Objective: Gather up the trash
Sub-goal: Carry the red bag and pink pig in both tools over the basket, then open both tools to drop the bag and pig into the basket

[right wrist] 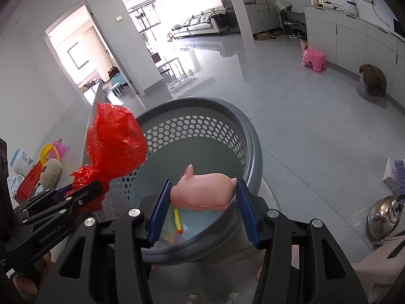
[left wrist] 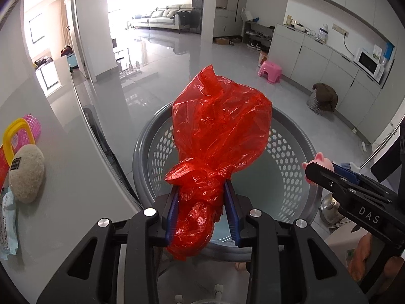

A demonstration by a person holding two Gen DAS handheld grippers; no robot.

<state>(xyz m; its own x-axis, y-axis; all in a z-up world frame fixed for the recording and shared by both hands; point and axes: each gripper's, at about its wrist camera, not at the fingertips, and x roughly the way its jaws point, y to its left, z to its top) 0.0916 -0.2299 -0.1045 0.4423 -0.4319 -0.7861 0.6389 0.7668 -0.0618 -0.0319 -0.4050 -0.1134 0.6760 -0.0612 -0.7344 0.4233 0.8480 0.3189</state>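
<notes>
A crumpled red plastic bag (left wrist: 217, 136) is pinched at its neck by my left gripper (left wrist: 202, 190), whose blue pads press on it from both sides; it hangs over the grey perforated basket (left wrist: 286, 136). From the right wrist view the red bag (right wrist: 114, 141) sits above the basket's left rim (right wrist: 250, 136). My right gripper (right wrist: 202, 192) is shut on a pink toy pig (right wrist: 202, 192), held over the basket's opening. The right gripper (left wrist: 324, 174) with the pig (left wrist: 320, 160) shows at the right of the left wrist view. A yellow pen with an orange tip (right wrist: 178, 221) lies on the basket's floor.
A grey table (left wrist: 76, 177) at left carries a beige pouch (left wrist: 26, 173), a yellow-handled pink item (left wrist: 22, 133) and a wipes packet (left wrist: 8, 225). On the floor stand a pink stool (left wrist: 270, 71), a wire basket with brown cloth (left wrist: 322, 98) and a steel kettle (right wrist: 384, 217).
</notes>
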